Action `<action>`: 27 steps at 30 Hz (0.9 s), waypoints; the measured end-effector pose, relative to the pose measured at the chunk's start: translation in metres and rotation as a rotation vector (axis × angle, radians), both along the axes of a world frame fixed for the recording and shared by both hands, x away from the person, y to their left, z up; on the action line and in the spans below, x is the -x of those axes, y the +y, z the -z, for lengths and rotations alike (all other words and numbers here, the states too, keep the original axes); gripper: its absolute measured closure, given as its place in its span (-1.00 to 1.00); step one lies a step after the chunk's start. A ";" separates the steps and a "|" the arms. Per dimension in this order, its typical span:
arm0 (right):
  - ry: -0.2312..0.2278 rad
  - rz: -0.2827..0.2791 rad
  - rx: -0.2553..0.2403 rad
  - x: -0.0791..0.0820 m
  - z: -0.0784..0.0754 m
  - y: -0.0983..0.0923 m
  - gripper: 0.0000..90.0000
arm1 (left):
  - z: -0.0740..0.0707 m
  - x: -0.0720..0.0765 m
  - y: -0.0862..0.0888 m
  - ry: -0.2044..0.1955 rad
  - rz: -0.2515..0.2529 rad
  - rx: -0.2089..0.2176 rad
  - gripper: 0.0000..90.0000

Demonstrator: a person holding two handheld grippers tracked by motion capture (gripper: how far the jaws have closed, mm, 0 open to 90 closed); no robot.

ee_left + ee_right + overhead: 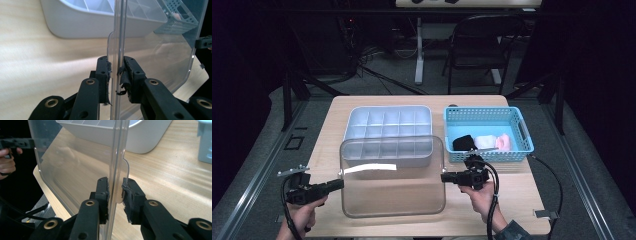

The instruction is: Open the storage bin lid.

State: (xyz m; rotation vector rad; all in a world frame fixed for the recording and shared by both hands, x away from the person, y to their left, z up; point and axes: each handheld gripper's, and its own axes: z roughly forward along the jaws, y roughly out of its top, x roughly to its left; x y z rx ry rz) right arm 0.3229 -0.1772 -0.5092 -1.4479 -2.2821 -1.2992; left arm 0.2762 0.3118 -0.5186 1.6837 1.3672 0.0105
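High view looks down and forward over my table (pixel 362 105); my 2 gripper views sit close, facing each other along the clear lid (pixel 155 57), both sharing the grey tray (pixel 147 137).

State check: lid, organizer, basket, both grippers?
clear lid: off the organizer, held level above the table in front of it, gripped at both side edges
compartment organizer: uncovered, compartments look empty
blue basket: upright, holds rolled black, white and pink cloth items
left gripper: shut on the lid's edge
right gripper: shut on the opposite edge
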 end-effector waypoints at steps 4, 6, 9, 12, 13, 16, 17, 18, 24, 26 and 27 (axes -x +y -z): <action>0.002 -0.004 0.006 0.006 0.003 -0.001 0.67 | 0.010 0.006 -0.001 0.015 0.007 -0.008 0.67; 0.022 -0.010 0.016 0.007 0.011 0.000 0.66 | 0.013 0.008 -0.001 0.025 0.004 -0.014 0.67; 0.027 -0.013 0.022 0.008 0.014 0.001 0.66 | 0.016 0.011 -0.001 0.035 0.002 -0.020 0.67; 0.030 -0.019 0.036 0.012 0.018 0.002 0.66 | 0.018 0.014 -0.001 0.030 0.008 -0.029 0.67; 0.032 -0.017 0.034 0.014 0.019 0.003 0.65 | 0.020 0.014 0.000 0.037 0.004 -0.019 0.67; 0.040 -0.018 0.026 0.014 0.022 0.002 0.65 | 0.023 0.015 0.000 0.043 -0.001 -0.004 0.67; 0.036 -0.016 0.030 0.014 0.022 0.003 0.64 | 0.021 0.016 0.000 0.044 0.005 -0.018 0.67; 0.032 -0.014 0.033 0.014 0.024 0.003 0.64 | 0.021 0.017 -0.001 0.040 0.003 -0.019 0.67; 0.019 -0.018 0.052 0.017 0.026 0.004 0.60 | 0.021 0.017 -0.003 0.043 0.018 -0.053 0.65; 0.013 -0.015 0.055 0.018 0.026 0.004 0.59 | 0.022 0.018 -0.005 0.037 0.014 -0.052 0.64; 0.013 -0.015 0.055 0.018 0.026 0.004 0.59 | 0.022 0.018 -0.005 0.037 0.014 -0.052 0.64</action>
